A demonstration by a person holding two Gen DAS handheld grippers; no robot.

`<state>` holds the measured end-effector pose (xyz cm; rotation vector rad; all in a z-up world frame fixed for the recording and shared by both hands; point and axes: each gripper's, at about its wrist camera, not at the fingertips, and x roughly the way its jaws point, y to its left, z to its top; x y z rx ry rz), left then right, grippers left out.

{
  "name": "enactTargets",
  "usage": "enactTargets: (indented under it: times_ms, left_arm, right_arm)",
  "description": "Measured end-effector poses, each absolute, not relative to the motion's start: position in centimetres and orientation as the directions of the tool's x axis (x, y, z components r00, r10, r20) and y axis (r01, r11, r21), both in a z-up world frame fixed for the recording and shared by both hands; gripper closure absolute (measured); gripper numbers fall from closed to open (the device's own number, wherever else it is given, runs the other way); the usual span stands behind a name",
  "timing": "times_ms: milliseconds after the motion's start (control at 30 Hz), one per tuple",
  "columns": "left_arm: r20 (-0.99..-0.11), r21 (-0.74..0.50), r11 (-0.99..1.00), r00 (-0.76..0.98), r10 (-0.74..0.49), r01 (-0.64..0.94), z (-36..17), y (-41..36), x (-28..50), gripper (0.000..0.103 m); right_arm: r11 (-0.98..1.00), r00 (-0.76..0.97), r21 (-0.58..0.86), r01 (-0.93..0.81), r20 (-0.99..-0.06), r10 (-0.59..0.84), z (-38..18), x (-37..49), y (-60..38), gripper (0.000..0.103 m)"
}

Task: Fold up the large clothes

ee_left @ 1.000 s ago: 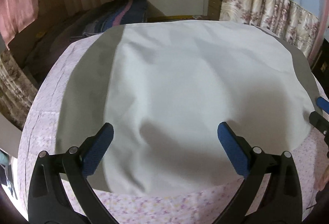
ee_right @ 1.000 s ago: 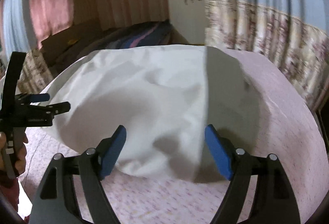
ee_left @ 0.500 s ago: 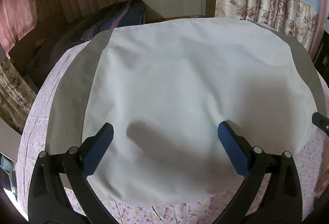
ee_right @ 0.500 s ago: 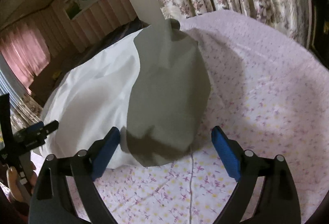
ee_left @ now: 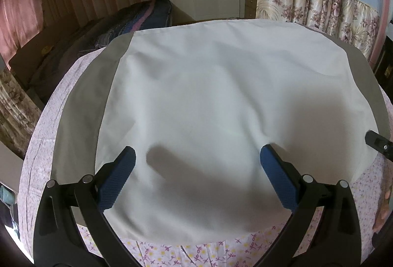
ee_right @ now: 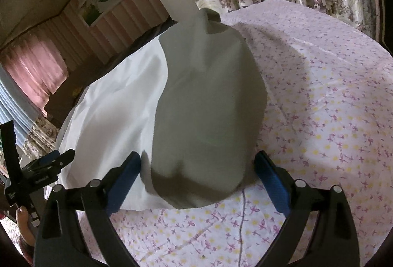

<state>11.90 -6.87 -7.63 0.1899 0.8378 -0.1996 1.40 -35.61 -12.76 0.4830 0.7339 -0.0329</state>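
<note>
A floral bedsheet (ee_left: 36, 156) carries the white-and-grey garment (ee_left: 221, 107) spread flat (grey panel (ee_right: 208, 107) at your right). Your left gripper (ee_left: 196, 168) and right gripper (ee_right: 199, 168) tilt downward, jaws spread wide, at six o'clock, pinching nothing.

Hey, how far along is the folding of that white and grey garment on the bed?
Done: the garment lies spread flat on the floral bedsheet, white body smooth. In hand: nothing is gripped; the left gripper is open above the white cloth, and the right gripper, jaws just opened, straddles the grey sleeve. Left: the folds themselves, apparently starting with that sleeve.
</note>
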Motion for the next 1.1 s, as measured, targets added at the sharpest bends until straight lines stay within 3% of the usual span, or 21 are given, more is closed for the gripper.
enactTargets:
  times_ms: [733, 800, 867, 967, 1100]
  left_arm:
    - [-0.763, 0.084, 0.965, 0.639, -0.098, 0.249, -8.3, -7.1, 12.4, 0.003]
    - [-0.764, 0.08, 0.965, 0.637, -0.102, 0.251, -8.3, -7.1, 12.5, 0.003]
    - [-0.767, 0.073, 0.965, 0.633, -0.108, 0.253, -8.4, -7.0, 12.6, 0.003]
    - [-0.768, 0.076, 0.965, 0.632, -0.104, 0.251, -8.4, -7.1, 12.6, 0.003]
    - [-0.767, 0.098, 0.962, 0.635, -0.089, 0.253, -8.6, -7.4, 12.9, 0.003]
  right_arm:
    - [0.906, 0.731, 0.388, 0.17, -0.666, 0.149, -12.7, 4.6, -33.8, 0.012]
    - [0.9, 0.735, 0.402, 0.171, -0.66, 0.155, -12.7, 4.8, -34.0, 0.018]
    - [0.899, 0.744, 0.408, 0.159, -0.648, 0.163, -12.5, 4.9, -34.1, 0.036]
    - [0.894, 0.76, 0.425, 0.14, -0.625, 0.178, -12.0, 4.9, -34.1, 0.053]
    - [0.913, 0.808, 0.398, 0.089, -0.565, 0.167, -9.8, 4.3, -32.9, 0.067]
